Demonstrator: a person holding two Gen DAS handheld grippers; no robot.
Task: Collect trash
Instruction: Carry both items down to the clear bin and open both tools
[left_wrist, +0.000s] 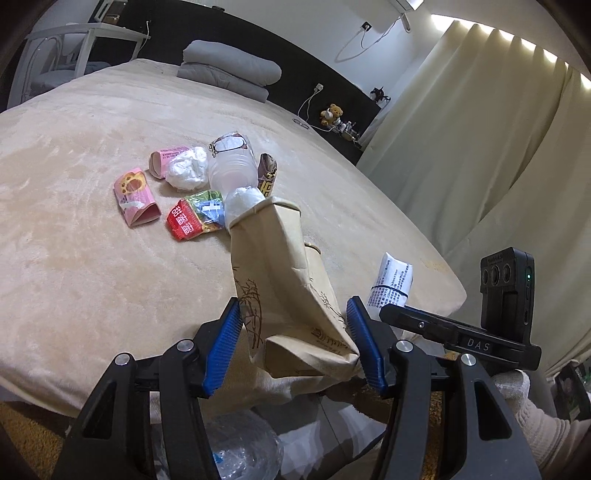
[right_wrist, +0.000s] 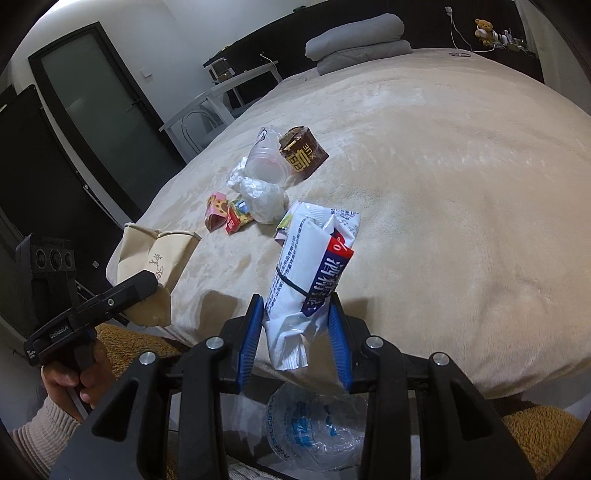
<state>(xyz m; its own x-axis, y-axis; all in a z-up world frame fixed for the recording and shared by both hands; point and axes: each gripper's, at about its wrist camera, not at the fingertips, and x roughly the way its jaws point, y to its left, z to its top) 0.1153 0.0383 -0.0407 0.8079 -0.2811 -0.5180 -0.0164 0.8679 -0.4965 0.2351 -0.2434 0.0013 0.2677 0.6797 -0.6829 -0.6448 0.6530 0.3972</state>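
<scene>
Left claw (left_wrist: 295, 347) gripped the brown paper bag (left_wrist: 284, 280) and right claw (right_wrist: 295, 332) pinched a white wrapper (right_wrist: 310, 266), both lifted clear of the bed (right_wrist: 443, 184), presumably bound for the clear plastic bag (right_wrist: 314, 432) below its edge.

Two pink cartons (left_wrist: 136, 199), one brown carton (right_wrist: 303, 153).

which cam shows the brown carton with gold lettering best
The right wrist view. There the brown carton lies unobstructed beside the clear plastic cup, with its top, its front and the gold lettering all visible. In the left wrist view the brown carton is only a narrow sliver, mostly hidden behind the clear plastic cup.
</scene>
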